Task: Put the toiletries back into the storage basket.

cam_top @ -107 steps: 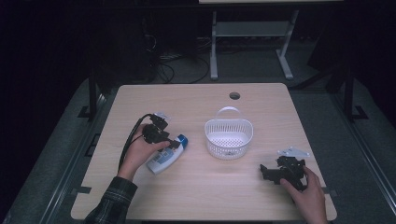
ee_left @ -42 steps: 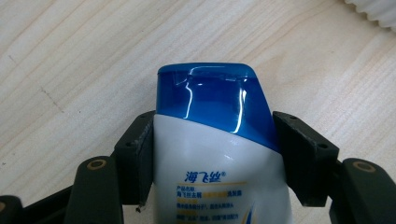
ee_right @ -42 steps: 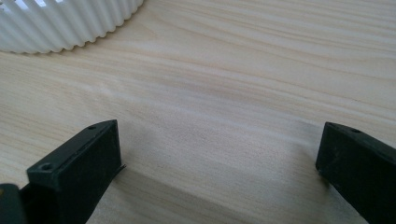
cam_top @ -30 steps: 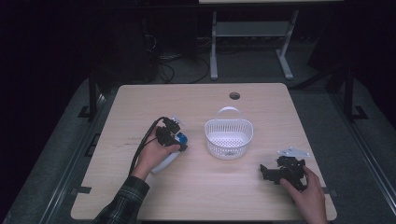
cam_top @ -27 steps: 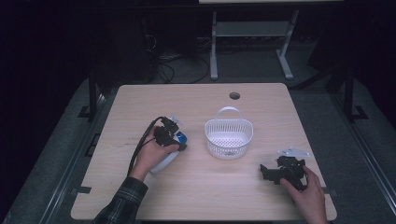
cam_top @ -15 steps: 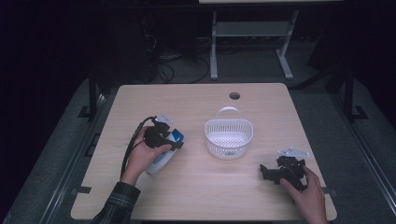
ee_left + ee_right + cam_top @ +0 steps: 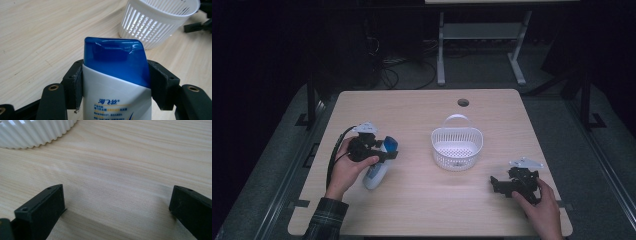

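We see the left gripper (image 7: pixel 388 151) clamped on a white bottle (image 7: pixel 117 100) near the worktop's (image 7: pixel 412 107) left edge. The right gripper (image 7: pixel 495 183) rests near the front right corner, jaws apart. A white basket (image 7: pixel 457 146) stands between them.

Bottle (image 7: pixel 377 167) left of basket (image 7: pixel 457 146)

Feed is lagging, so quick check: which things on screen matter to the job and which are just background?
In play:
- shampoo bottle, clamped in the left gripper
- white basket
- right gripper, jaws open over bare table

Background:
- metal stand behind the table
- floor cables
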`<control>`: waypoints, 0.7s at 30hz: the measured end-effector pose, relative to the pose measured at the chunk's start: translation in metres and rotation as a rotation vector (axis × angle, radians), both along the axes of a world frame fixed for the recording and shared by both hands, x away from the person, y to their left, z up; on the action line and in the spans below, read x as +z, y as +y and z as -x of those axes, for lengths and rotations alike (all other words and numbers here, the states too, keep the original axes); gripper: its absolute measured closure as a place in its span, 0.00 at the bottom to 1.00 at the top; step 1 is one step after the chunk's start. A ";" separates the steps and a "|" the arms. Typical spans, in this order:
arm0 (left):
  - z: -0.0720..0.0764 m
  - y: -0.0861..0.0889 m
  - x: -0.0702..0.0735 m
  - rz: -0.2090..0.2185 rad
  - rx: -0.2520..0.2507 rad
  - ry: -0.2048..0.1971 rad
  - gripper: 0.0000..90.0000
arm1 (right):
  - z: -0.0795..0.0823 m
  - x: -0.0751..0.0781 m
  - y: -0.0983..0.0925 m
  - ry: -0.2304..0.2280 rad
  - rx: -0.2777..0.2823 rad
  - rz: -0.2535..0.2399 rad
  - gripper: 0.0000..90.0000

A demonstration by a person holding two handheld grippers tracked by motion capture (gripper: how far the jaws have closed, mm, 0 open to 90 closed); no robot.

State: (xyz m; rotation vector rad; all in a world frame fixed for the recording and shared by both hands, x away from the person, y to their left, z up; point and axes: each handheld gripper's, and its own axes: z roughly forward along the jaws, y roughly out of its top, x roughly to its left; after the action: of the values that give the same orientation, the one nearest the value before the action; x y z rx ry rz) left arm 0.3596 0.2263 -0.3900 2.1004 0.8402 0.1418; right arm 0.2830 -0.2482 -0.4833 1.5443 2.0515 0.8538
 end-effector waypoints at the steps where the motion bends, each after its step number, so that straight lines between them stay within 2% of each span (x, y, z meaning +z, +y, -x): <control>1: 0.000 0.000 0.000 0.000 0.000 0.000 0.41 | 0.000 0.000 0.000 0.000 0.000 0.000 0.00; 2: 0.004 0.006 0.002 0.022 0.000 -0.009 0.41 | 0.000 0.000 0.000 0.000 0.001 0.000 0.00; 9: 0.012 0.023 0.007 0.094 -0.018 -0.038 0.41 | 0.000 0.000 0.000 0.000 0.000 0.000 0.00; 18: 0.015 0.034 0.014 0.162 -0.034 -0.070 0.41 | 0.000 0.000 0.000 0.000 0.001 0.000 0.00; 21: 0.016 0.034 0.017 0.169 -0.037 -0.084 0.41 | 0.000 0.000 0.000 0.000 0.001 0.000 0.00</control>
State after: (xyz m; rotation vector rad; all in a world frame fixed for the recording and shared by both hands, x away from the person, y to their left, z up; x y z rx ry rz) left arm 0.3439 0.2606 -0.3726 1.9366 0.7374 0.1335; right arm 0.2830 -0.2483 -0.4833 1.5436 2.0522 0.8537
